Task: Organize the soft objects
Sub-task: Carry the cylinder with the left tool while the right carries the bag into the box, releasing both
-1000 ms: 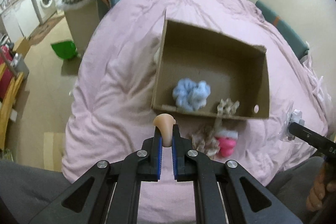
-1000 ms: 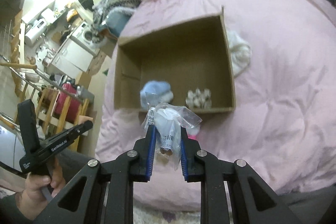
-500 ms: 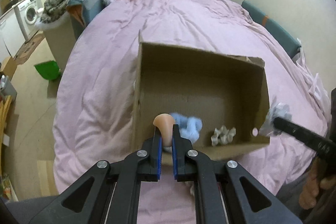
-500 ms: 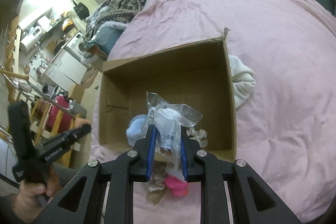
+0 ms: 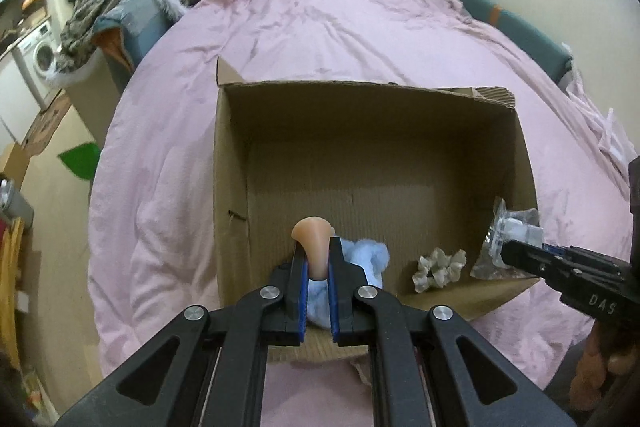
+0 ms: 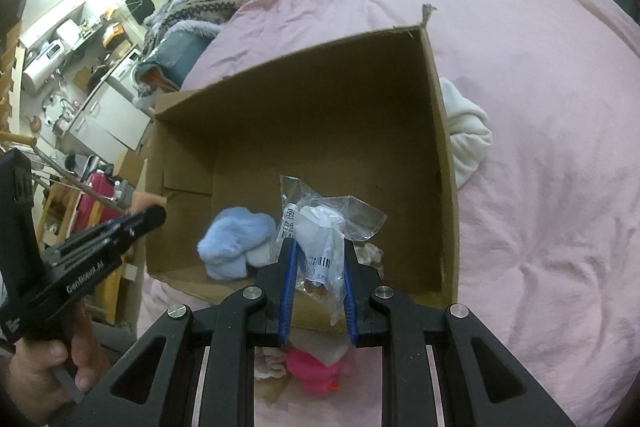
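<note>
As both hands advanced over the cardboard box [image 5: 232, 187], left gripper [image 5: 318, 267] clamped a peach piece [image 5: 314, 239]; right gripper [image 6: 318, 263] pinched a plastic packet [image 6: 324, 227]; release seemed next.

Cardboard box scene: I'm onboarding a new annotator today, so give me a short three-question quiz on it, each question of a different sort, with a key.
1. True or false: the left gripper is shut on a peach sponge.
2. Multiple choice: what is the right gripper clamping? A) a pink toy B) a clear plastic packet C) a white cloth
3. Fill in: inside the cardboard box, beside the beige scrunchie, lies a fluffy ____ item.

Key: 1 true; 2 B; 3 blue.
</note>
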The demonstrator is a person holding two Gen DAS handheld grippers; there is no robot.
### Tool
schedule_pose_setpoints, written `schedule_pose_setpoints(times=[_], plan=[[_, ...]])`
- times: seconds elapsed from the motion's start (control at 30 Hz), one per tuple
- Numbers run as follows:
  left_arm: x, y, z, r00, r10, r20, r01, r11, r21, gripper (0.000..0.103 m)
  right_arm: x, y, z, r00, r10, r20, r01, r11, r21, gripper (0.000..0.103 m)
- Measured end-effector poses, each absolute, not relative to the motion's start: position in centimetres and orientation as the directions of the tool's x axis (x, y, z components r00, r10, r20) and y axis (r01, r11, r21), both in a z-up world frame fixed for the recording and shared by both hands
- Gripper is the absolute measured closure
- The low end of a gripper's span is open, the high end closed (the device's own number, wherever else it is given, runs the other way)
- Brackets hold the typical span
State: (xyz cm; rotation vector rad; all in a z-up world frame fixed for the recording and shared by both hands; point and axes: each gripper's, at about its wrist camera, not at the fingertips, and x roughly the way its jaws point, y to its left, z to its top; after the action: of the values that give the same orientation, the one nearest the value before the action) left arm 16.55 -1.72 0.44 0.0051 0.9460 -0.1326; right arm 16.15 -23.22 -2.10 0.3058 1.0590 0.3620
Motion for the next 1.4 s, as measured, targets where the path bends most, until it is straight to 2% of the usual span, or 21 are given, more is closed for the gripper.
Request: schedule_pose_setpoints(times=[0.07,0.13,0.67,0.87,0.97,1.1,1.2,1.23,1.27,1.33,1.4], plan=[[16.4,-1.5,-0.3,0.577,-0.078,-0.813,0.088,0.996,-0.033,0.095,16.0,-23.6,-2.3,0.448,0.445,-0.775,-0.132,0.891,0.435,0.081],[16.5,-1.1,-0.7,0.562,-0.106,-0.820,0.071,0.994,-0.080,0.095,16.0,-23.7,-2.3,0.459,0.438,-0.773,-0.137,0.895,0.425,0.081],[17.1,-1.5,-1.4,0.557,-0.077,-0.827,0.052,0.997,-0.058,0.095,17.2,-22.3,-4.4,0.384,0.426,-0.819,-0.141,0.904,0.404,0.081],[17.1,-1.8,-1.5,0.547,-0.084,-0.833,0.066,0.996,-0.057,0.088,17.6,-22.2,-4.8,0.375,0.434,-0.819,-0.136,0.900,0.414,0.080],[17.0,-1.8,-1.4,0.538,-0.092,-0.838,0.062,0.996,-0.070,0.077,17.7,-22.3,-4.8,0.376,0.435,-0.818,-0.132,0.899,0.417,0.080],[16.5,-1.6,-0.6,0.571,-0.077,-0.817,0.041,0.997,-0.065,0.048,17.5,-22.4,-4.3,0.397,0.445,-0.803,-0.138,0.894,0.427,0.078],[16.3,-1.5,0.1,0.590,-0.081,-0.803,0.050,0.997,-0.064,0.047,17.3,-22.4,-3.3,0.441,0.443,-0.780,-0.158,0.895,0.418,0.076],[16.3,-1.4,0.3,0.597,-0.084,-0.798,0.050,0.996,-0.067,0.047,17.2,-22.5,-3.0,0.452,0.445,-0.774,-0.159,0.893,0.421,0.070],[16.2,-1.2,0.6,0.607,-0.090,-0.790,0.048,0.996,-0.077,0.047,17.2,-22.6,-2.8,0.462,0.449,-0.765,-0.158,0.890,0.427,0.052],[16.0,-1.0,1.0,0.616,-0.103,-0.781,0.050,0.994,-0.092,0.046,17.0,-22.8,-2.3,0.488,0.444,-0.752,-0.151,0.891,0.428,0.030],[15.8,-0.9,1.3,0.616,-0.096,-0.782,0.045,0.995,-0.087,0.046,16.8,-22.8,-1.8,0.514,0.419,-0.748,-0.146,0.902,0.405,0.030]])
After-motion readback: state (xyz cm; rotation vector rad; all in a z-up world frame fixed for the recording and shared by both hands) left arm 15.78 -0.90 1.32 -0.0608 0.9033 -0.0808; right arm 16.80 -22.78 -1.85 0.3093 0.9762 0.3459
